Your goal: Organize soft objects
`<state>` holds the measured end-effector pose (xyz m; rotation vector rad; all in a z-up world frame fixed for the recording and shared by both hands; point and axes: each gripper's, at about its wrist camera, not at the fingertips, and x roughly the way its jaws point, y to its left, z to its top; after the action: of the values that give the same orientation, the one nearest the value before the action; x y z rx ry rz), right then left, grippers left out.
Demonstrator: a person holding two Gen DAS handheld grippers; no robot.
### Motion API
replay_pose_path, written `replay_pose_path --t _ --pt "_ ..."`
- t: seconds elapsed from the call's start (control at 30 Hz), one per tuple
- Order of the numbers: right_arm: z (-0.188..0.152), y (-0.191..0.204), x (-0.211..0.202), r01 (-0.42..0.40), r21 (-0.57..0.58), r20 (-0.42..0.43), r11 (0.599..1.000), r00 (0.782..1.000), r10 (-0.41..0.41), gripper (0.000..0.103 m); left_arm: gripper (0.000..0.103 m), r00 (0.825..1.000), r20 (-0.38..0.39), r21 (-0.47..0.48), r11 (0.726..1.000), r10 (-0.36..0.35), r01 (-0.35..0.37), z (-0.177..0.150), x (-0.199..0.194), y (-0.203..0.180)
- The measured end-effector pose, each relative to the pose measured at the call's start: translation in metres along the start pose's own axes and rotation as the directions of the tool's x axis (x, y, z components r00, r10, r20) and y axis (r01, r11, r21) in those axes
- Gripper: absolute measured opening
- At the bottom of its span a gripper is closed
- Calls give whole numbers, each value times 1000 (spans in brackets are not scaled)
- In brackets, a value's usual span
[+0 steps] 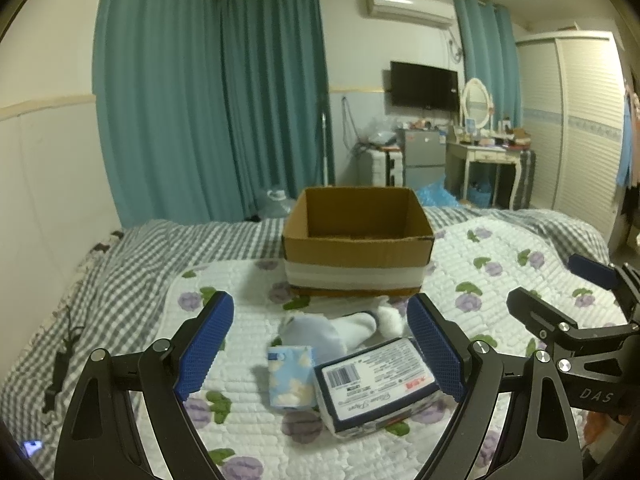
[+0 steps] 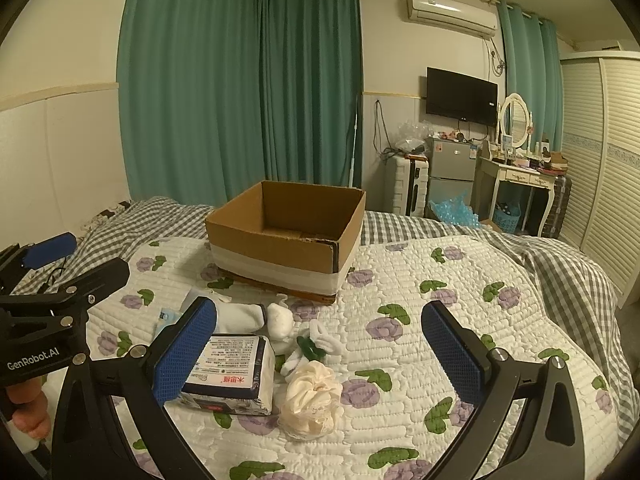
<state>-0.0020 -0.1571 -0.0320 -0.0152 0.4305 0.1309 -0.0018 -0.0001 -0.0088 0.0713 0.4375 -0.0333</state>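
Both grippers, left (image 1: pixel 320 350) and right (image 2: pixel 320 354), hover spread wide, holding nothing, just before the cardboard box (image 1: pixel 357 236). Nearest them, the white tissue pack (image 1: pixel 374 386) lies flat, label up, its long axis slanting toward the box's right corner; white socks (image 1: pixel 356 326) lie between it and the box.
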Motion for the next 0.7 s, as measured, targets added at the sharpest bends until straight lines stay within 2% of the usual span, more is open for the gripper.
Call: replay_pose_path --t 0.17,0.3,0.4,0.5,0.6,0.7 --pt "-7 -3 10 11 6 -56 1000 998 -11 103 90 1000 -20 -1 1000 -2 2 -1 5 12" --pt "-25 -9 33 28 24 -152 999 988 -24 101 90 998 -65 -2 1000 16 -16 -10 19 28" --pt "-39 -9 57 13 28 -248 1000 969 -5 91 90 994 -106 -2 1000 9 -9 -16 33 40" --pt "-52 -6 79 14 23 -320 1000 947 -6 89 90 989 -149 13 1000 22 -20 -25 49 51" --pt "-65 -5 98 30 16 -387 999 922 -21 81 90 982 -187 39 999 37 -30 -35 62 60" --pt "-76 -5 115 23 32 -450 999 893 -6 70 90 971 -236 50 999 25 -14 -49 77 67"
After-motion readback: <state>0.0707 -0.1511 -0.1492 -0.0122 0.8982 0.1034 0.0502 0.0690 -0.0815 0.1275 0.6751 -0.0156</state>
